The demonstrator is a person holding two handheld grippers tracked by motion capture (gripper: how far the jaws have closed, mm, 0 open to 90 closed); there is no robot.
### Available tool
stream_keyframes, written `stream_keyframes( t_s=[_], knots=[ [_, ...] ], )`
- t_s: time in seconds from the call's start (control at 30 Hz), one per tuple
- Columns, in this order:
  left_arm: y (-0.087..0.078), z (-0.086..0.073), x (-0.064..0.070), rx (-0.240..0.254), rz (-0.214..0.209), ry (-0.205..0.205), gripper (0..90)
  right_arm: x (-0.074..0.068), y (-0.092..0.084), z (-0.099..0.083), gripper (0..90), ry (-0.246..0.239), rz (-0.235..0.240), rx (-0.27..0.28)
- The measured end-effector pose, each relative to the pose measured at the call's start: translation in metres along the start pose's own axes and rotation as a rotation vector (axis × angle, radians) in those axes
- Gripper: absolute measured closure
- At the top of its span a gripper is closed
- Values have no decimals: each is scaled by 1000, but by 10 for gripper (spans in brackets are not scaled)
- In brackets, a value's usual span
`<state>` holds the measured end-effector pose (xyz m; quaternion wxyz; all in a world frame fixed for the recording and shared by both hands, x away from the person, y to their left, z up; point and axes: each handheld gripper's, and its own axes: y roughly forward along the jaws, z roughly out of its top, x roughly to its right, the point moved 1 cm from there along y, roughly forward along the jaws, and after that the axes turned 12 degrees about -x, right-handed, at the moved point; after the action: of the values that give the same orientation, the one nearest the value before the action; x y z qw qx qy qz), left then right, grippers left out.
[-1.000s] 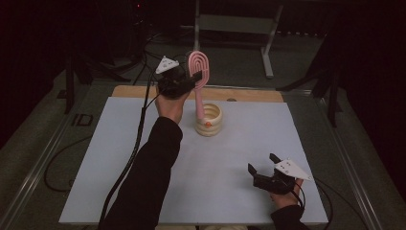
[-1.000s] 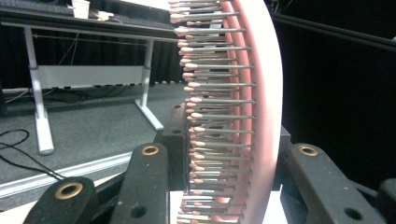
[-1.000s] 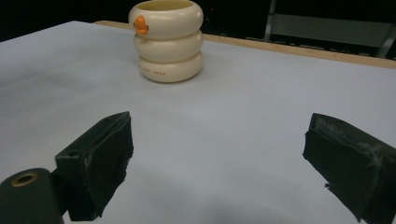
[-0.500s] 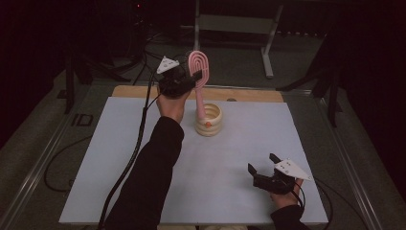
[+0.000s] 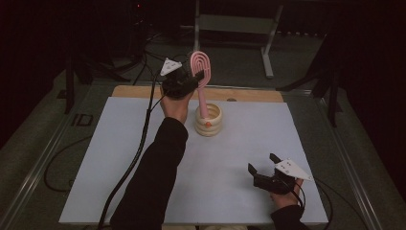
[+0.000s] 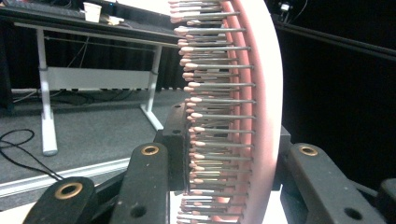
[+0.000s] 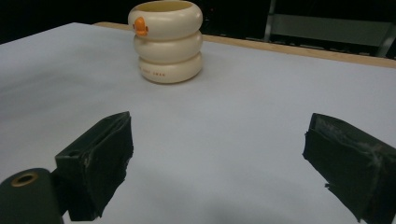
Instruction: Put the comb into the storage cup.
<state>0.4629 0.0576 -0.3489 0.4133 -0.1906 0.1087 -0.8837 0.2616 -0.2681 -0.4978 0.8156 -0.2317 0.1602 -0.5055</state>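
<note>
Dark surroundings frame a pale grey-blue bench (image 5: 119, 158) with a wooden strip along its far edge. At the far middle of it, a pink plastic hairbrush with an oval looped head and metal bristles (image 5: 201, 76) stands nearly upright, handle down in a cream ceramic holder shaped like three stacked rings (image 5: 208, 120), head leaning slightly to the left. Its long axis runs almost vertically, so lifting it out or seating it deeper would, I judge, mean moving straight along that line. The left tongs (image 5: 189, 79) grip the brush's head from the left, one jaw against the bristle tips and the other against the pink back, as the left gripper view shows. The left hand is thus the one on the brush. The right tongs (image 5: 262, 165) rest well apart at the near right of the bench, jaws spread with nothing between them, pointing toward the holder. A metal-legged table stands beyond the bench on the floor.
</note>
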Motion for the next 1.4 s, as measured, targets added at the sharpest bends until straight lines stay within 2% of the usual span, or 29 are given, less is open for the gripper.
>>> stream_keyframes(
  t_s=[1.4],
  knots=[
    [22, -12, -3, -19, 14, -16, 651, 0, 0, 0, 78, 6, 11, 4]
  ],
)
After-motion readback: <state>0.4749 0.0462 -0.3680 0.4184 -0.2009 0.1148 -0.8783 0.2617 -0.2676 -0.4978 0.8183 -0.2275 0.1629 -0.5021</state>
